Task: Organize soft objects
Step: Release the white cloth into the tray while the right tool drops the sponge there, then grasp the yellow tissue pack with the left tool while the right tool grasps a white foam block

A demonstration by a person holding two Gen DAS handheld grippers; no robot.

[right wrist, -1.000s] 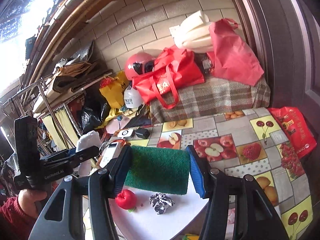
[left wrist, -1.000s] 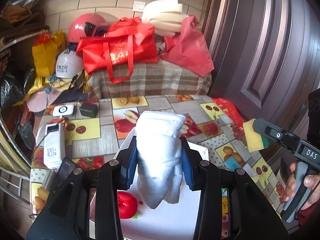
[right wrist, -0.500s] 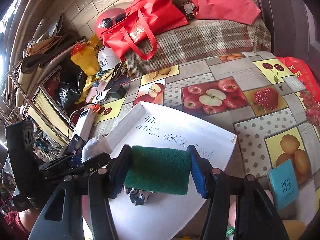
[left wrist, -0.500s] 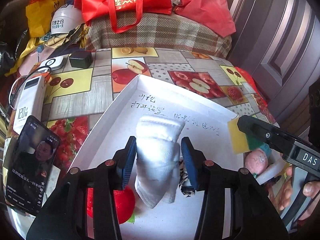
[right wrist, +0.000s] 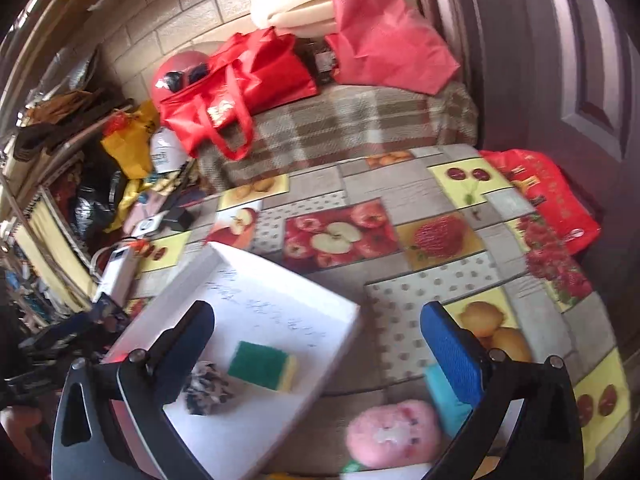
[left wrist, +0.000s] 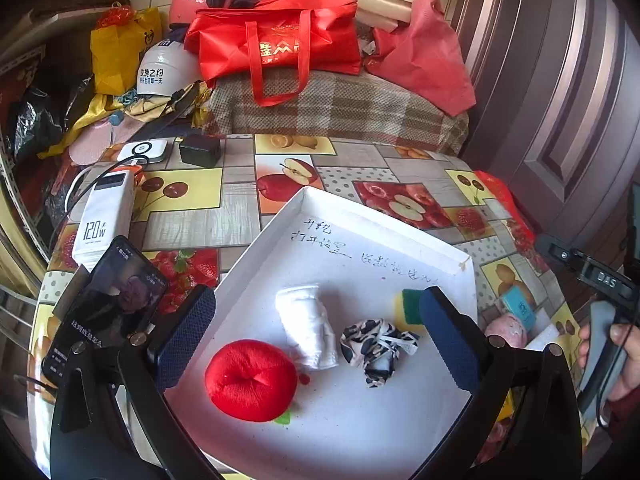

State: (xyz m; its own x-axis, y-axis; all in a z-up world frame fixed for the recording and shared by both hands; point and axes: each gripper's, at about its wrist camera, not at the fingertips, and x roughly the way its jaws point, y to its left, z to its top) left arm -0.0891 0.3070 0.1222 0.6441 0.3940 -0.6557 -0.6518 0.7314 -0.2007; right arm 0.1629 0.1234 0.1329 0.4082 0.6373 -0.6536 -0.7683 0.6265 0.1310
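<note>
A white tray (left wrist: 360, 216) with handwriting holds a red plush apple (left wrist: 250, 380), a rolled white towel (left wrist: 308, 328), a black-and-white scrunchie (left wrist: 378, 346) and a green-and-yellow sponge (left wrist: 406, 306). My left gripper (left wrist: 316, 316) hangs over the tray, jaws opening wide; the towel lies loose beneath them, untouched. My right gripper (right wrist: 318, 320) is also opening, over the tray's right edge (right wrist: 344, 344). The sponge (right wrist: 262, 366) lies free in the tray, clear of the pads. A pink plush toy (right wrist: 394, 436) sits on the tablecloth outside the tray.
A phone (left wrist: 108, 308), a power bank (left wrist: 106, 216) and a black charger (left wrist: 200, 150) lie left of the tray. A teal booklet (left wrist: 518, 306) sits by the pink toy. Red bags (left wrist: 276, 44) and helmets are piled behind; a door (left wrist: 560, 100) stands at the right.
Both grippers came down over the tray and opened. The left let go of the white towel and the right let go of the sponge; both now lie in the tray.
</note>
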